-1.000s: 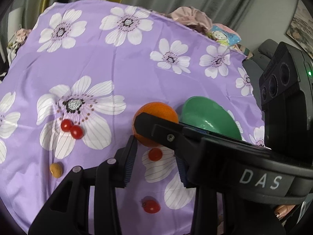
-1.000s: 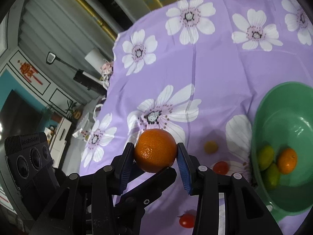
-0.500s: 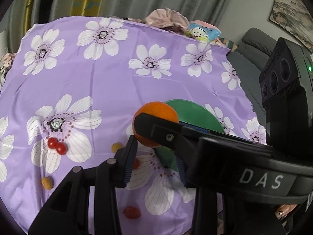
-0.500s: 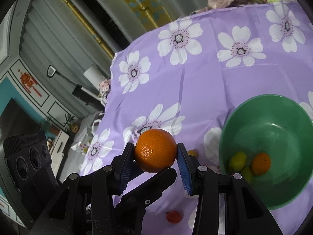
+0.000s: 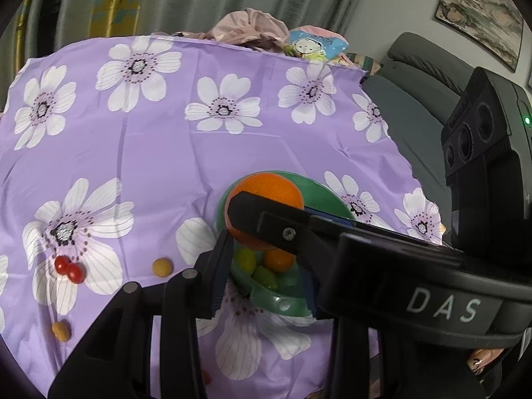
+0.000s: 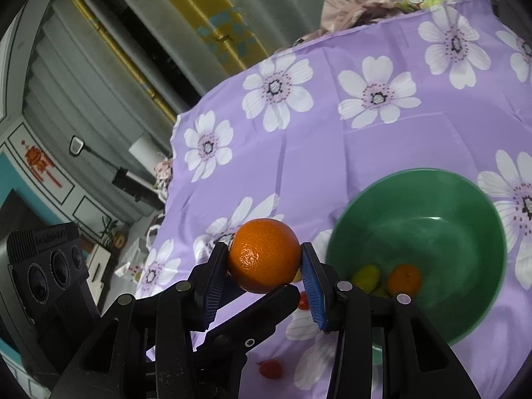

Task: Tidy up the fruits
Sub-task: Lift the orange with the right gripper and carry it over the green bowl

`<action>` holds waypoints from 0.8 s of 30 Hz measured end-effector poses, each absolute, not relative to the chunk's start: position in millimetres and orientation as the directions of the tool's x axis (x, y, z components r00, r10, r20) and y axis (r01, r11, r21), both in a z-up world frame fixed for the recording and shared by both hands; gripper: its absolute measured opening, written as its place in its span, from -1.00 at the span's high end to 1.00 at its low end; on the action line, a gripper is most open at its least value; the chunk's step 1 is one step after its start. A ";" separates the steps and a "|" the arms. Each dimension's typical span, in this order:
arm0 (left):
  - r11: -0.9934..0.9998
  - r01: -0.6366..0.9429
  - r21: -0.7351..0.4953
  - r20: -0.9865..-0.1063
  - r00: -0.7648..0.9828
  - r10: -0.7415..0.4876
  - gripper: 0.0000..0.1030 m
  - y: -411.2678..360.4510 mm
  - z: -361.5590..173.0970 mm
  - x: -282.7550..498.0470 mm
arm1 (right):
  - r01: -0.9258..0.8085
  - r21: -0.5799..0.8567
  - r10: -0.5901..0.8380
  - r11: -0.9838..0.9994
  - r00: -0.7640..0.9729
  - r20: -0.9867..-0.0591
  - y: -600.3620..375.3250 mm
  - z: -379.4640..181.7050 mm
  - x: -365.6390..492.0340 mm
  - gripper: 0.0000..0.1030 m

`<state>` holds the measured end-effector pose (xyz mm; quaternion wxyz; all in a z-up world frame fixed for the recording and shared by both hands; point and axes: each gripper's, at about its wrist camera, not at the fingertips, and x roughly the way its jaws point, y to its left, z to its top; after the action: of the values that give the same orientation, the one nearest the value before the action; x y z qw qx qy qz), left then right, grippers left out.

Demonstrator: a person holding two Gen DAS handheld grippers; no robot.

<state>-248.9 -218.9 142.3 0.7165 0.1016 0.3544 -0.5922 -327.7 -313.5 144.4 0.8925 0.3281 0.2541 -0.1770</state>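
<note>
My right gripper is shut on a large orange and holds it in the air, just left of a green bowl. The bowl holds a small orange and green-yellow fruits. In the left wrist view the right gripper crosses in front, its orange over the green bowl. My left gripper is open and empty above the bowl's near rim. Two red cherry tomatoes and small tan fruits lie on the cloth to the left.
A purple flowered cloth covers the table. More cherry tomatoes lie near the front edge. Clothes and a cartoon pouch sit at the far edge. A grey sofa stands to the right.
Both grippers have moved toward the green bowl, which now sits nearer and more central in both views. The right gripper kept its hold on the orange.
</note>
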 end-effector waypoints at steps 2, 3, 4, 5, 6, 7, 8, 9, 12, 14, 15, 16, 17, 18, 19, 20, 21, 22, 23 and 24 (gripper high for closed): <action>0.264 0.925 -0.274 -0.630 0.035 -0.776 0.26 -224.9 142.1 -252.2 | 0.492 0.498 -0.159 0.714 0.806 -0.570 -316.5 144.5 -332.7 0.13; 0.257 0.927 -0.273 -0.632 0.029 -0.775 0.26 -228.2 141.9 -254.0 | 0.498 0.502 -0.163 0.707 0.806 -0.569 -319.1 144.1 -335.6 0.13; 0.253 0.928 -0.274 -0.633 0.024 -0.774 0.26 -230.5 142.0 -255.2 | 0.502 0.505 -0.166 0.702 0.805 -0.569 -321.2 144.1 -337.5 0.13; 0.246 0.930 -0.274 -0.634 0.018 -0.773 0.26 -233.6 141.8 -256.9 | 0.509 0.508 -0.173 0.695 0.804 -0.569 -324.3 144.0 -340.8 0.13; 0.239 0.932 -0.273 -0.636 0.012 -0.772 0.26 -236.7 141.6 -258.5 | 0.513 0.508 -0.177 0.692 0.803 -0.569 -325.7 144.0 -342.0 0.13; 0.231 0.934 -0.273 -0.637 0.004 -0.771 0.26 -240.2 141.4 -259.6 | 0.520 0.509 -0.184 0.686 0.801 -0.570 -327.3 143.8 -344.7 0.13; 0.223 0.935 -0.276 -0.638 -0.005 -0.770 0.26 -243.7 141.1 -261.1 | 0.527 0.512 -0.191 0.679 0.799 -0.570 -329.7 143.5 -346.9 0.13; 0.216 0.936 -0.276 -0.640 -0.012 -0.768 0.26 -246.0 140.8 -262.5 | 0.533 0.514 -0.197 0.672 0.798 -0.570 -332.2 143.2 -349.4 0.13; 0.199 0.942 -0.271 -0.648 -0.026 -0.761 0.26 -255.1 139.4 -268.2 | 0.549 0.523 -0.208 0.652 0.793 -0.572 -339.4 141.2 -356.1 0.13; 0.187 0.944 -0.271 -0.654 -0.038 -0.756 0.26 -260.5 137.8 -271.2 | 0.556 0.531 -0.213 0.639 0.792 -0.573 -343.9 139.8 -360.9 0.13; 0.183 0.944 -0.274 -0.657 -0.044 -0.753 0.26 -262.7 137.2 -272.2 | 0.563 0.532 -0.219 0.632 0.789 -0.575 -346.1 139.0 -363.5 0.13; 0.178 0.945 -0.276 -0.661 -0.052 -0.749 0.26 -266.1 136.4 -273.7 | 0.567 0.533 -0.221 0.627 0.787 -0.576 -348.5 138.2 -364.3 0.13; 0.174 0.945 -0.276 -0.663 -0.056 -0.746 0.26 -268.5 135.8 -274.5 | 0.571 0.535 -0.224 0.622 0.785 -0.578 -350.2 137.3 -365.8 0.13; 0.172 0.946 -0.275 -0.666 -0.059 -0.744 0.26 -270.9 135.4 -274.4 | 0.575 0.537 -0.226 0.617 0.784 -0.578 -352.0 136.4 -367.1 0.13; 0.168 0.947 -0.273 -0.668 -0.061 -0.742 0.26 -273.3 134.5 -275.8 | 0.578 0.540 -0.228 0.612 0.783 -0.579 -354.0 135.7 -368.1 0.13; 0.164 0.948 -0.271 -0.671 -0.064 -0.739 0.26 -276.1 133.6 -277.4 | 0.582 0.543 -0.230 0.605 0.781 -0.580 -356.2 134.7 -369.6 0.13; 0.161 0.949 -0.271 -0.673 -0.067 -0.736 0.26 -278.2 132.4 -278.3 | 0.586 0.546 -0.231 0.599 0.779 -0.582 -358.5 133.6 -370.7 0.13; 0.158 0.949 -0.273 -0.676 -0.072 -0.734 0.26 -280.5 131.1 -279.1 | 0.588 0.549 -0.231 0.595 0.778 -0.584 -359.2 132.5 -371.9 0.13; 0.155 0.949 -0.275 -0.679 -0.078 -0.730 0.26 -283.2 129.4 -279.6 | 0.592 0.551 -0.231 0.589 0.776 -0.587 -361.5 131.5 -372.8 0.13; 0.153 0.948 -0.278 -0.682 -0.083 -0.727 0.26 -285.6 127.8 -280.1 | 0.596 0.552 -0.231 0.583 0.774 -0.590 -363.0 130.1 -373.7 0.13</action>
<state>-280.1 -285.6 127.8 0.6608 0.1481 0.3738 -0.6337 -373.7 -363.0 130.1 0.8582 0.3877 0.2350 -0.2408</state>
